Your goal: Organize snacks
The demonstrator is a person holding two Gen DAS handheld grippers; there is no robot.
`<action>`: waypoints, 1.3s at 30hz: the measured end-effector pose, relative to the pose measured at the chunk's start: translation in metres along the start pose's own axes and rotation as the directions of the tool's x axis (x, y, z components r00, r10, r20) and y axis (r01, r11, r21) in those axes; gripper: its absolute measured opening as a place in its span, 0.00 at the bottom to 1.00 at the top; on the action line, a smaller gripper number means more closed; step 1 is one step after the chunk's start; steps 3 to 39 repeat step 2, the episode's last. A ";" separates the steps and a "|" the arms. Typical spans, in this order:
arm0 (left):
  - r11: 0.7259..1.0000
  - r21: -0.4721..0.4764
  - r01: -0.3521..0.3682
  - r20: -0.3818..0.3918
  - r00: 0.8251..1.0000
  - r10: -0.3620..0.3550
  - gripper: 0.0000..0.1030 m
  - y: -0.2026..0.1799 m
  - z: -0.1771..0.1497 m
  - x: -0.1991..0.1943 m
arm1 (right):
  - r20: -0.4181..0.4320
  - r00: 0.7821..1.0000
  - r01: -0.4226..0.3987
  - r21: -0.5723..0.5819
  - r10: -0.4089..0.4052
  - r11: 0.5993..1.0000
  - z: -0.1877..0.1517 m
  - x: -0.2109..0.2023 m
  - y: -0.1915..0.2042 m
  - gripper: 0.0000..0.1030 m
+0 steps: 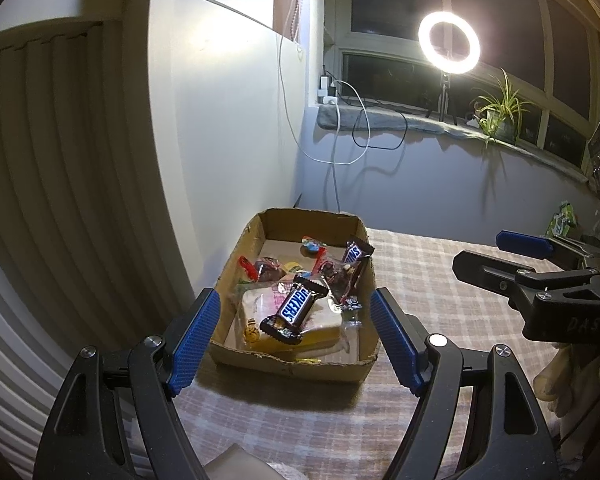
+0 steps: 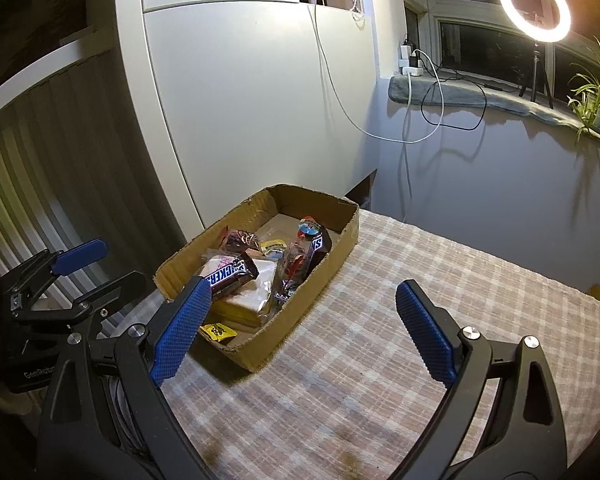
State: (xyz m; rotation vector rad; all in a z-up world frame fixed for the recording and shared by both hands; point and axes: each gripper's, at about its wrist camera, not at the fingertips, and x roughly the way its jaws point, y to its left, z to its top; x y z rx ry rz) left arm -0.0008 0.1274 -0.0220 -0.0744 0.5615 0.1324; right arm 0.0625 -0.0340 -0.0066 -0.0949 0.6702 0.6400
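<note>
A shallow cardboard box stands on the checked tablecloth and holds several snacks. A Snickers bar lies on top of a white wrapped pack. A second Snickers bar leans on the box's right wall. Small wrapped sweets lie at the back. My left gripper is open and empty, its jaws spread just before the box's near wall. My right gripper is open and empty, over the box's near right corner; it also shows in the left wrist view.
The checked tablecloth covers the table to the right of the box. A white cabinet stands behind the box. A ring light, cables and a plant sit on the window sill. A green packet lies at the far right.
</note>
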 end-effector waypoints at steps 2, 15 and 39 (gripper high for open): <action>1.000 0.000 -0.001 -0.001 1.000 0.001 0.75 -0.001 0.000 0.000 | 0.001 1.000 0.003 0.001 -0.003 1.000 0.000 0.000 0.000 0.93; 1.000 0.000 -0.001 -0.001 1.000 0.001 0.75 -0.001 0.000 0.000 | 0.001 1.000 0.003 0.001 -0.003 1.000 0.000 0.000 0.000 0.93; 1.000 0.000 -0.001 -0.001 1.000 0.001 0.75 -0.001 0.000 0.000 | 0.001 1.000 0.003 0.001 -0.003 1.000 0.000 0.000 0.000 0.93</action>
